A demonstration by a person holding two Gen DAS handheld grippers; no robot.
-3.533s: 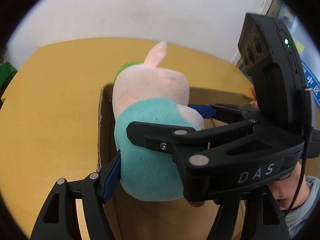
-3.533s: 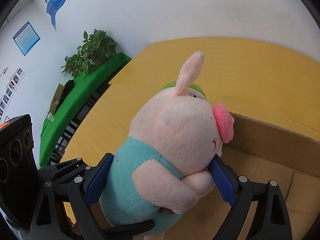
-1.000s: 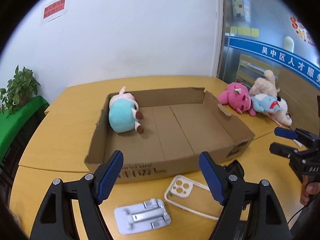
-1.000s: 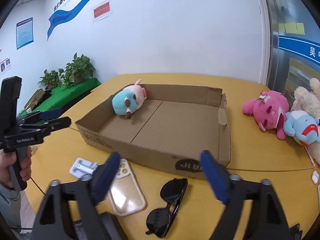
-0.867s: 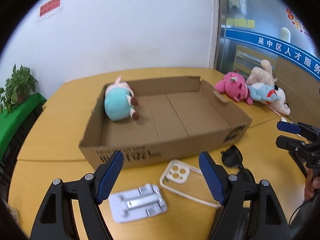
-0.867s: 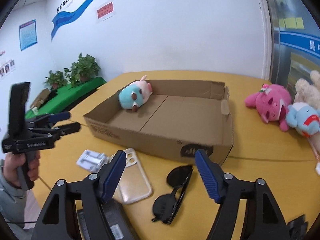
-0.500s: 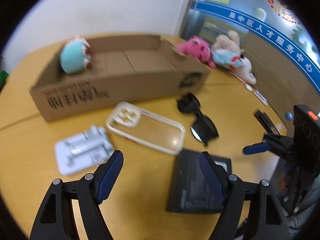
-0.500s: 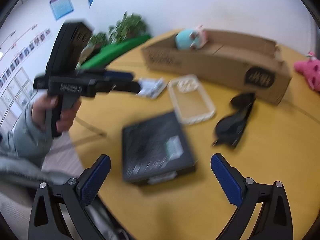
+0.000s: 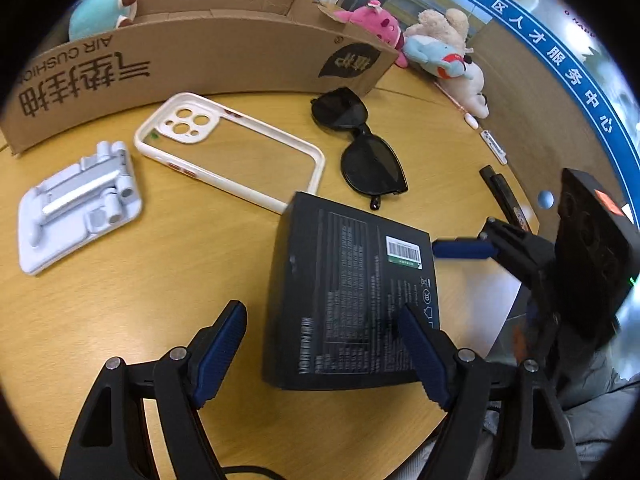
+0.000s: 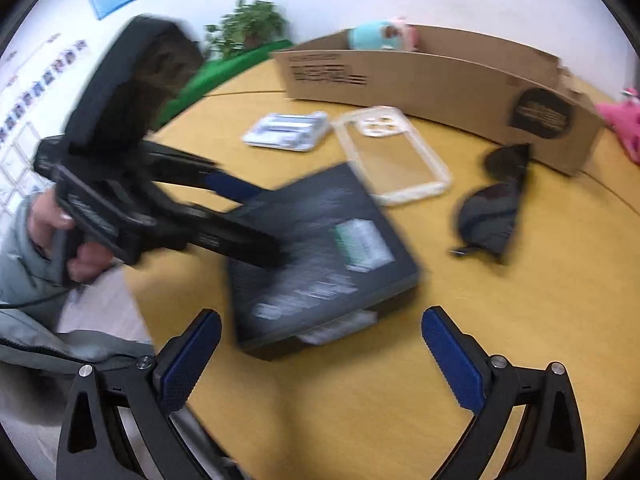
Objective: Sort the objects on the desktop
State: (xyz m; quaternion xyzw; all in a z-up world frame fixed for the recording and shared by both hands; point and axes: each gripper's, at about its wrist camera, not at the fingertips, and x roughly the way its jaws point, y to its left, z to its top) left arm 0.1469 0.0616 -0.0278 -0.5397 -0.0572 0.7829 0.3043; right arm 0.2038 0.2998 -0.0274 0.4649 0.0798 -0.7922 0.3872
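Observation:
A flat black box [image 9: 352,300] with a barcode label lies near the table's front edge; it also shows in the right wrist view [image 10: 316,256]. My left gripper [image 9: 320,356] is open, its pads straddling the box's near end. My right gripper [image 10: 320,356] is open, just short of the box from the other side; one of its blue fingertips [image 9: 460,249] shows by the box's right edge. Black sunglasses [image 9: 360,148], a clear phone case [image 9: 230,152] and a white phone stand [image 9: 78,204] lie beyond. A teal-and-pink pig plush [image 9: 102,8] lies in the cardboard box [image 9: 200,56].
Pink, beige and blue plush toys [image 9: 432,44] lie right of the cardboard box. A black pen-like item [image 9: 502,196] and a small white stick [image 9: 494,146] lie by the table's right edge. A green table and a plant [image 10: 248,28] stand beyond the far left.
Both grippers dropped low and closed in on the black box from opposite sides. The left pads now flank the box's near end. The right view is motion-blurred.

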